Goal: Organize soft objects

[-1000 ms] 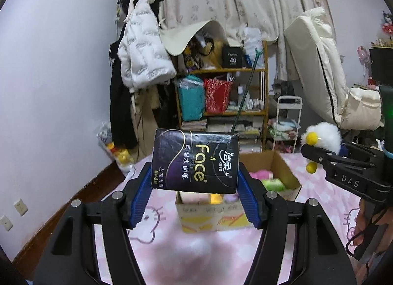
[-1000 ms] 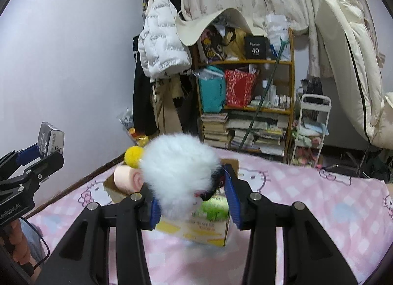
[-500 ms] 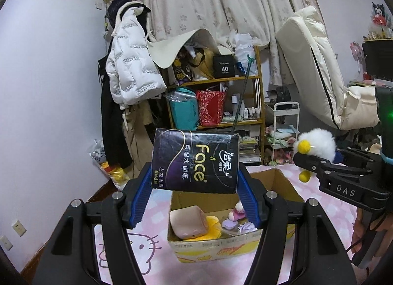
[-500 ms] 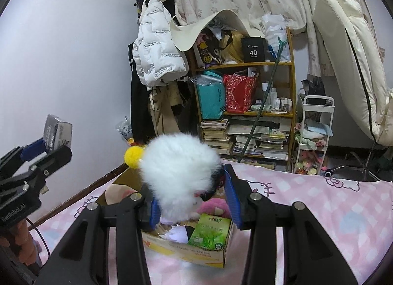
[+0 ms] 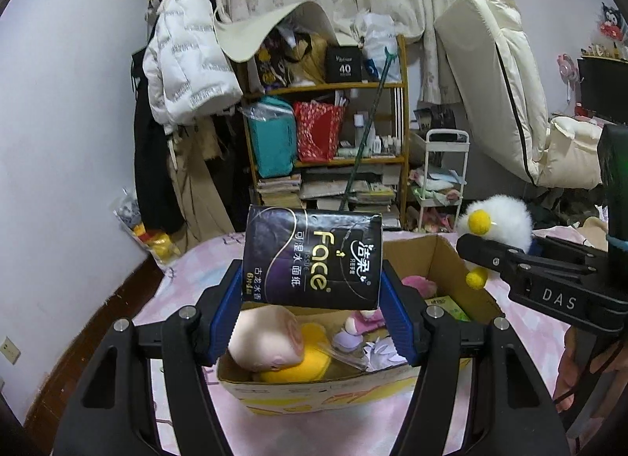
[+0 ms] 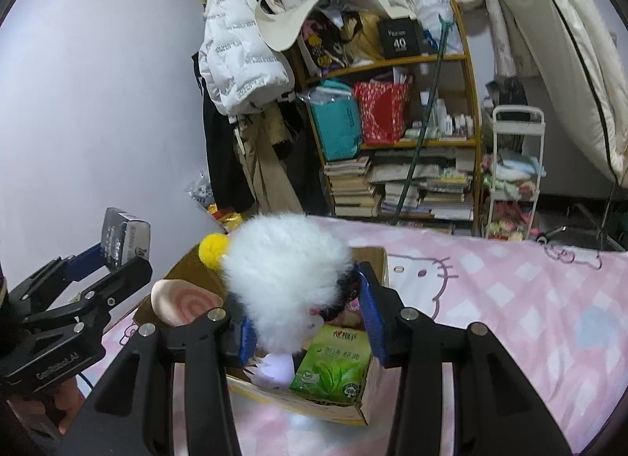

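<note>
My left gripper (image 5: 310, 299) is shut on a black tissue pack (image 5: 312, 261) printed "Face", held above the near left part of an open cardboard box (image 5: 443, 255). My right gripper (image 6: 308, 322) is shut on a fluffy white plush toy (image 6: 288, 281) with yellow pompoms, above the same box (image 6: 375, 257). The plush also shows in the left wrist view (image 5: 498, 222), and the tissue pack in the right wrist view (image 6: 123, 236). The box holds a pink swirl cushion (image 6: 184, 301), a green tissue pack (image 6: 333, 363), a yellow toy (image 5: 298, 367) and pink plush items (image 5: 418, 285).
The box sits on a pink Hello Kitty bedspread (image 6: 510, 299). Behind stand a cluttered wooden shelf (image 5: 333, 157), hanging coats (image 5: 184, 71), a small white cart (image 5: 441, 181) and an upright mattress (image 5: 498, 79). A wall (image 5: 59, 141) is at left.
Both grippers, each still holding its object, have come closer to the box and tilted down over it. The box's contents now show below them.
</note>
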Demonstrator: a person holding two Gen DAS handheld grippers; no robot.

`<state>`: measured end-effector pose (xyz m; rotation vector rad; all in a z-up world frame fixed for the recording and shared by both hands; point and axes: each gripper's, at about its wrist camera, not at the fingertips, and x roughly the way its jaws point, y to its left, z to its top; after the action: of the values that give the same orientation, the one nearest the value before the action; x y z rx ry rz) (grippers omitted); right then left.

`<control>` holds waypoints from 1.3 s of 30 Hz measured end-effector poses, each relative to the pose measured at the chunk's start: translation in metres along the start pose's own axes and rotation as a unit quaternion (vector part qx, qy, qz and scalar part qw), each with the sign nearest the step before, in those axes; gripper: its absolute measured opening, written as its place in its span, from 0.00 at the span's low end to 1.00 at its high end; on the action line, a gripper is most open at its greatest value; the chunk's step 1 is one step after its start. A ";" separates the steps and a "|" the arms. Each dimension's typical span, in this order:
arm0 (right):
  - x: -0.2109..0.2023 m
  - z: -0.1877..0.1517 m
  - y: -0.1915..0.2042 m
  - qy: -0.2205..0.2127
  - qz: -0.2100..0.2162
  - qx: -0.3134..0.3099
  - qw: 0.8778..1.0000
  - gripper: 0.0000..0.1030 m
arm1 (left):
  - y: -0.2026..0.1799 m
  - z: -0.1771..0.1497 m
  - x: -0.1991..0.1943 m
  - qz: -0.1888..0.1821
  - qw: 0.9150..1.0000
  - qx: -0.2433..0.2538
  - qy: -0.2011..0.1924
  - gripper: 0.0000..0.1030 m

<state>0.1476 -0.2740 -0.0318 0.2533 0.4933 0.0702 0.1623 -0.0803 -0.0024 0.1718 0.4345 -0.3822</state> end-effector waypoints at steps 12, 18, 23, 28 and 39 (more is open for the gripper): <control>0.024 -0.012 -0.008 0.039 0.013 0.012 0.999 0.52 | 0.008 -0.013 0.017 0.018 0.999 -0.021 0.040 0.80; 0.016 -0.012 -0.004 0.033 0.005 -0.002 0.999 0.65 | 0.015 -0.013 -0.003 0.032 0.998 -0.042 0.043 0.90; -0.004 -0.007 0.001 0.013 -0.011 -0.011 1.000 0.84 | 0.019 -0.015 -0.026 0.056 0.997 -0.029 0.041 0.92; -0.030 0.000 0.007 -0.006 -0.022 -0.012 1.000 1.00 | 0.027 -0.015 -0.053 0.070 0.996 -0.042 0.030 0.97; -0.090 0.007 0.017 -0.036 -0.035 -0.024 0.998 1.00 | 0.037 -0.011 -0.118 0.107 0.993 -0.047 0.005 0.97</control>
<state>0.0713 -0.2708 0.0198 0.1901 0.4270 0.0042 0.0740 -0.0059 0.0428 0.1264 0.4386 -0.1508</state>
